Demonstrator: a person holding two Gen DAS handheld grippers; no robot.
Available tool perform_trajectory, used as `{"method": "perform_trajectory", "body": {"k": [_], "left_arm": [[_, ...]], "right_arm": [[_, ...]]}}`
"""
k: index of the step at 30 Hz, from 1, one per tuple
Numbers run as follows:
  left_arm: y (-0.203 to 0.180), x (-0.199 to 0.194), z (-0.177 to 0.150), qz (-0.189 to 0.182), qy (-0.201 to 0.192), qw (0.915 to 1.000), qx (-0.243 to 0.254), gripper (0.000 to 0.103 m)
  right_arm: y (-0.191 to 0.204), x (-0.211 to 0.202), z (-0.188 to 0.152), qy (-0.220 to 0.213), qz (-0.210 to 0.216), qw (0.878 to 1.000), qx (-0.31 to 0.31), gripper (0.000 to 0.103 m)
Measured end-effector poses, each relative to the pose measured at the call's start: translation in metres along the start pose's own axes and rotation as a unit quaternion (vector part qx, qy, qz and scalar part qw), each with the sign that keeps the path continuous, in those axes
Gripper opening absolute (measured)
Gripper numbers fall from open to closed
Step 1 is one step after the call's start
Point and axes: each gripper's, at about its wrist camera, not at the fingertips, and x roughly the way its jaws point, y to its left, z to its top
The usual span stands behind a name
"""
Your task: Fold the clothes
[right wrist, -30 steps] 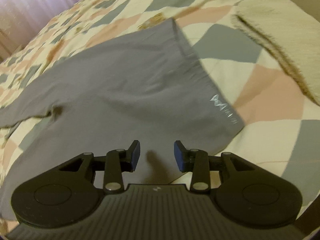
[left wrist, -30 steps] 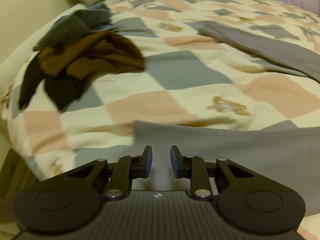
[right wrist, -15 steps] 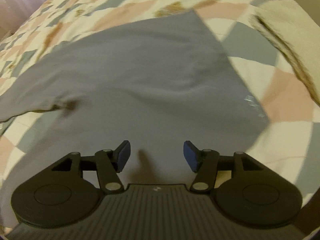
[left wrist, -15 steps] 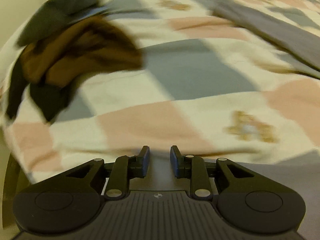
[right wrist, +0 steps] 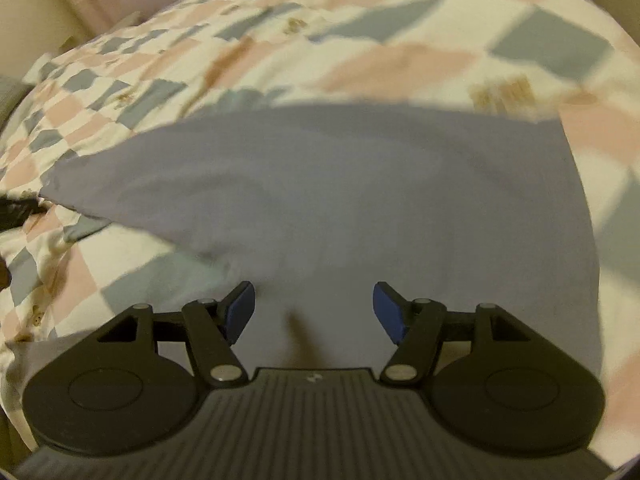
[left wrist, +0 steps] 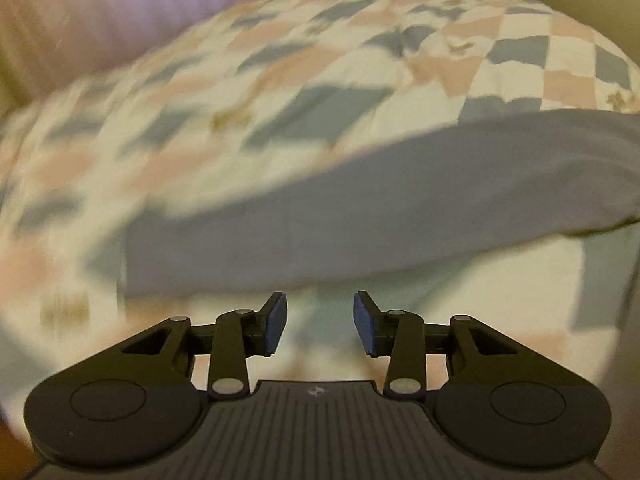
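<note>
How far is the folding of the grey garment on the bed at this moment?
Early stage. Done: the plain grey garment lies spread on the checked pink, grey and cream quilt; no finished fold shows. In hand: nothing; the left gripper and the right gripper are both opening, with no cloth pinched. Left: taking an edge and making the folds.

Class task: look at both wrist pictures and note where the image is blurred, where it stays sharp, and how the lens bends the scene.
Left wrist view: the checked quilt smears, worst at the left; the left gripper stays sharp, its jaws opening with nothing between them. Right wrist view: milder blur on the grey garment; the right gripper is crisp, jaws opening, casting a small shadow on the cloth. Both views: fisheye bulges the bed, corners darken.
</note>
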Motion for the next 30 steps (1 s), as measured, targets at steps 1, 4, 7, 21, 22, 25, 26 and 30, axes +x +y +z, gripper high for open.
{"method": "perform_trajectory", "body": {"k": [1,4,7,21,22,25,26,30], "left_arm": [[0.005,0.01,0.012,-0.003,-0.005,0.9998,0.018,0.046],[0.015,0.043,0.047,-0.039,-0.006,0.997,0.066,0.052],[0.019,0.072,0.069,-0.062,0.006,0.992,0.11,0.051],[0.047,0.147,0.096,-0.159,0.112,0.9659,0.171,0.051],[0.048,0.151,0.095,-0.16,0.118,0.9648,0.172,0.051],[0.047,0.161,0.088,-0.155,0.126,0.9635,0.178,0.051],[0.046,0.163,0.086,-0.154,0.127,0.9629,0.181,0.041],[0.028,0.161,0.077,-0.138,0.115,0.9578,0.224,0.003]], "right_arm": [[-0.007,0.004,0.017,0.0,0.007,1.0,-0.012,0.062],[-0.021,0.023,0.072,0.004,0.025,0.998,-0.06,0.062],[-0.023,0.049,0.122,0.022,0.041,0.991,-0.125,0.062],[-0.028,0.148,0.199,0.147,0.072,0.952,-0.26,0.062],[-0.032,0.15,0.2,0.154,0.071,0.951,-0.26,0.062],[-0.042,0.16,0.2,0.178,0.074,0.949,-0.248,0.052],[-0.043,0.164,0.198,0.188,0.08,0.947,-0.247,0.044],[-0.035,0.167,0.185,0.194,0.084,0.937,-0.279,0.017]]}}
